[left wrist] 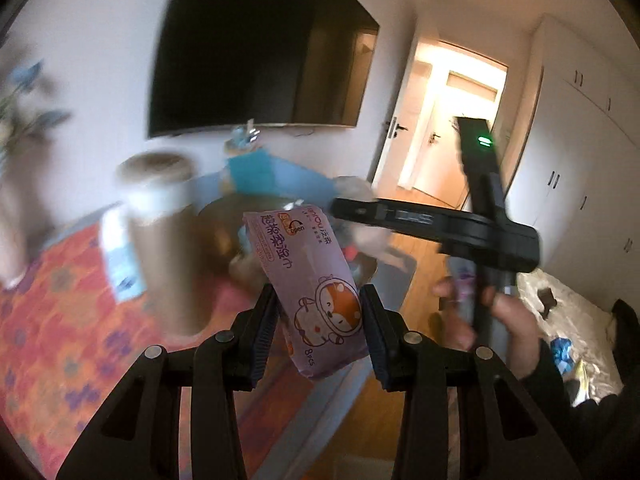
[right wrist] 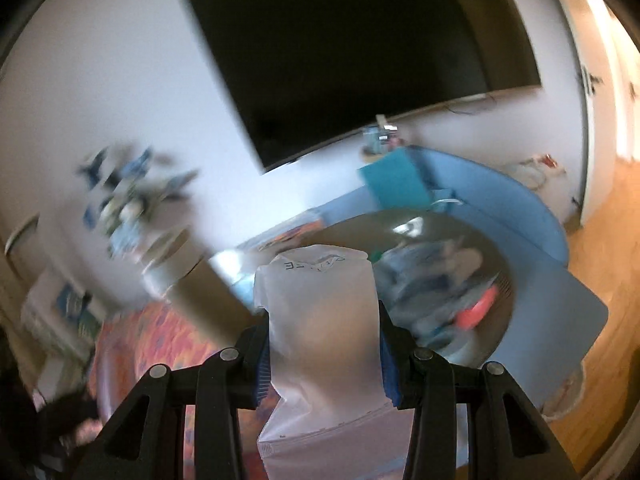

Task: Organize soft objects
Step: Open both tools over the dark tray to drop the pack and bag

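Note:
My left gripper point(left wrist: 318, 312) is shut on a purple wet-wipe pack point(left wrist: 308, 280) with a cartoon fox, held in the air above the table. My right gripper point(right wrist: 324, 344) is shut on a whitish translucent soft pouch point(right wrist: 320, 320), also held up. In the left wrist view the right gripper's black body point(left wrist: 480, 236) and the hand holding it point(left wrist: 508, 320) show at the right. A round bowl-like basket point(right wrist: 448, 236) with several soft items, one pink-orange point(right wrist: 476, 312), lies just ahead of the pouch. Both views are motion-blurred.
A tall brown cylinder point(left wrist: 160, 240) stands on the orange patterned cloth point(left wrist: 60, 320). A blue mat point(right wrist: 520, 208) and a teal box point(right wrist: 396, 184) lie behind the basket. A dark TV point(left wrist: 256, 48) hangs on the wall. An open doorway point(left wrist: 452, 128) and wood floor are at right.

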`<state>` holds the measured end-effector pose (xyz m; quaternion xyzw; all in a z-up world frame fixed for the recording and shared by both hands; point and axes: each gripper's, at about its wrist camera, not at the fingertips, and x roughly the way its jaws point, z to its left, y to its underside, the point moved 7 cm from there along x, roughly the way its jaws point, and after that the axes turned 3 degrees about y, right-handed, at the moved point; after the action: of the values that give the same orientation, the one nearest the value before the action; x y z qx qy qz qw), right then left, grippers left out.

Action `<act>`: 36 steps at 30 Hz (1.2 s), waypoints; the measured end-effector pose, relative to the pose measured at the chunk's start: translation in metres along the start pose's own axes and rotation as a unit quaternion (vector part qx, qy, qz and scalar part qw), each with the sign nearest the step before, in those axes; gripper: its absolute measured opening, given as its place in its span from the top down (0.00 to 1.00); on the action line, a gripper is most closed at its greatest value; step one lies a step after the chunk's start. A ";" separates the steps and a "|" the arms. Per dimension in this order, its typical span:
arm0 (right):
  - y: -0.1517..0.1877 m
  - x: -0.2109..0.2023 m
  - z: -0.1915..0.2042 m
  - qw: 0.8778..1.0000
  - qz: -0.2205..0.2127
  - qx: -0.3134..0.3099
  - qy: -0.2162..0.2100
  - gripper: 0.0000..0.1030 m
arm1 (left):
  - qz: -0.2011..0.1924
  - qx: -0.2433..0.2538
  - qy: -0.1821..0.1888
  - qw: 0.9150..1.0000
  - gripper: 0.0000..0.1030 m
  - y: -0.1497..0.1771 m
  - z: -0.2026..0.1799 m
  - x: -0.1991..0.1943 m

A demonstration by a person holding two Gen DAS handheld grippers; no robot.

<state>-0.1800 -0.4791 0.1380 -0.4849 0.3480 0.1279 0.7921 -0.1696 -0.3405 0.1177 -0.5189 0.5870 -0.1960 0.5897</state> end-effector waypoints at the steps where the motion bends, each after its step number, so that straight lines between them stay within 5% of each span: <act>1: -0.012 0.010 -0.008 1.000 0.004 -0.003 0.009 0.59 | -0.001 0.003 -0.003 1.000 0.63 -0.008 -0.002 0.012; 9: -0.066 0.084 -0.038 0.998 0.053 0.002 0.017 0.56 | 0.051 -0.022 -0.113 0.992 0.63 -0.047 0.038 0.128; 11: -0.075 0.104 -0.043 0.997 0.069 0.017 0.000 0.39 | 0.063 -0.025 -0.127 0.990 0.61 -0.046 0.044 0.145; 12: -0.078 0.110 -0.043 0.997 0.072 0.020 -0.008 0.39 | 0.063 -0.024 -0.133 0.989 0.59 -0.046 0.048 0.153; 14: -0.081 0.115 -0.046 0.997 0.078 0.020 -0.009 0.39 | 0.050 -0.019 -0.157 0.986 0.47 -0.047 0.054 0.156; 15: -0.083 0.114 -0.049 0.997 0.079 0.022 -0.007 0.39 | 0.041 -0.017 -0.169 0.985 0.27 -0.048 0.056 0.156; 16: -0.084 0.114 -0.049 0.997 0.078 0.024 -0.006 0.39 | 0.035 -0.016 -0.171 0.984 0.21 -0.051 0.056 0.155; 28: -0.058 0.034 -0.016 0.999 0.039 -0.004 -0.027 0.38 | -0.009 0.053 -0.107 0.993 0.18 -0.047 -0.008 0.088; 30: -0.048 0.012 0.001 0.999 0.026 -0.015 -0.039 0.32 | -0.016 0.068 -0.112 0.991 0.17 -0.037 -0.013 0.058; 32: -0.034 -0.005 0.017 0.998 0.012 -0.027 -0.053 0.16 | -0.022 0.074 -0.119 0.990 0.16 -0.026 -0.008 0.031; 36: 0.010 -0.023 0.066 0.993 -0.007 -0.074 -0.088 0.13 | -0.026 0.060 -0.150 0.986 0.15 0.008 0.018 -0.037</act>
<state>-0.1740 -0.4145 0.1661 -0.5318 0.2636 0.1902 0.7820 -0.1650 -0.2990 0.1248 -0.5211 0.4648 -0.1662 0.6962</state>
